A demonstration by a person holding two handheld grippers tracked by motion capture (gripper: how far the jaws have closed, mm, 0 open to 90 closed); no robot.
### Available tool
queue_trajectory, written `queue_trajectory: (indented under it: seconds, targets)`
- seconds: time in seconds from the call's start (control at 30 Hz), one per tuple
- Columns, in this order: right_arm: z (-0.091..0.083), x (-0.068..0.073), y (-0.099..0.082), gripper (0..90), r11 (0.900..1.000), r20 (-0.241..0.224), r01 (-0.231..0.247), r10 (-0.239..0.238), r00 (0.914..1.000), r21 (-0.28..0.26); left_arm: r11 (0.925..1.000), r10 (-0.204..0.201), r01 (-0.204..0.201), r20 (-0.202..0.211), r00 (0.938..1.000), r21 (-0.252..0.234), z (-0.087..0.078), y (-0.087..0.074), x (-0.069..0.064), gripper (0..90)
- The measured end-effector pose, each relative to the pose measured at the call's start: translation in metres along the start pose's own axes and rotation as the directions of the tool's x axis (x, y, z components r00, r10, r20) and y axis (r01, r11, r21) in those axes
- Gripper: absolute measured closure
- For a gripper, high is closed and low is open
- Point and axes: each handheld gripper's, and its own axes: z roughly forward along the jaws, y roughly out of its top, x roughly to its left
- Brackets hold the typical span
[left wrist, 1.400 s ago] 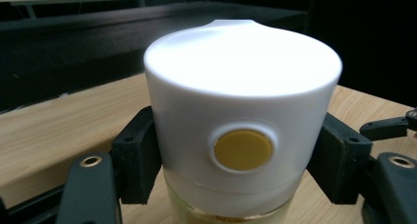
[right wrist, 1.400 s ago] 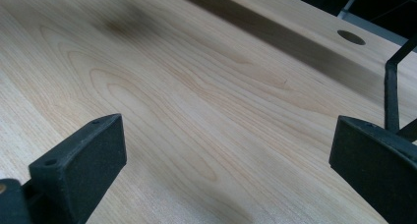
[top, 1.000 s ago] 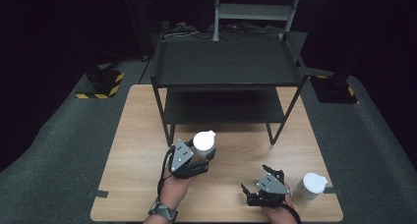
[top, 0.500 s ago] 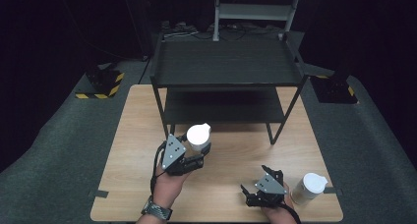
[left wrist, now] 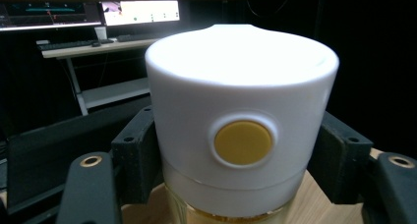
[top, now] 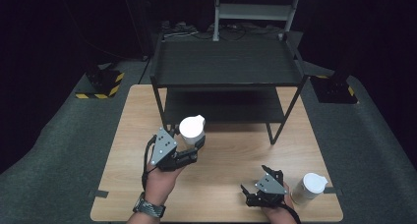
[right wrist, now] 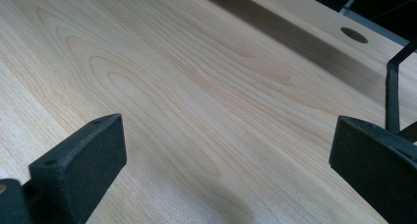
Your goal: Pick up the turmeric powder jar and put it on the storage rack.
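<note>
My left gripper [top: 194, 143] is shut on a white-lidded jar [top: 192, 129], held upright above the wooden table [top: 231, 150] just in front of the black shelf rack [top: 226, 67]. In the left gripper view the jar's white lid [left wrist: 241, 130] with a round yellow button sits squeezed between both black jaws, and amber contents show under the lid. My right gripper [top: 255, 182] rests low near the table's front right, open, with bare wood [right wrist: 196, 86] between its jaws. A second white-lidded jar [top: 310, 186] stands just right of it.
The black two-level rack has an upper shelf [top: 226, 62] and a lower shelf [top: 223, 106] at the table's back. A rack leg [right wrist: 392, 96] shows at the right of the right gripper view. Grey carpet [top: 59, 135] surrounds the table; a desk with monitors [left wrist: 98, 17] lies beyond.
My left gripper has drawn the jar back to the left and toward the person, away from the rack's lower shelf. The right gripper has stayed still.
</note>
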Motion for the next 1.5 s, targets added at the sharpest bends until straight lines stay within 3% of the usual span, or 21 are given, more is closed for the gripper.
queue_trajectory:
  seconds: [0.5, 1.5]
  targets:
    - [0.000, -0.001, -0.001, 0.0, 0.9999, 0.000, -0.011, 0.011, 0.9999, -0.004, 0.9987, 0.021, -0.021, -0.009, 0.9997, -0.047, -0.006, 0.031, 0.007, 30.6]
    - [-0.001, -0.003, -0.002, 0.0, 0.9997, -0.003, -0.024, 0.024, 0.9997, -0.007, 0.9900, 0.016, -0.020, -0.032, 0.9994, -0.139, -0.003, 0.081, 0.021, 30.7]
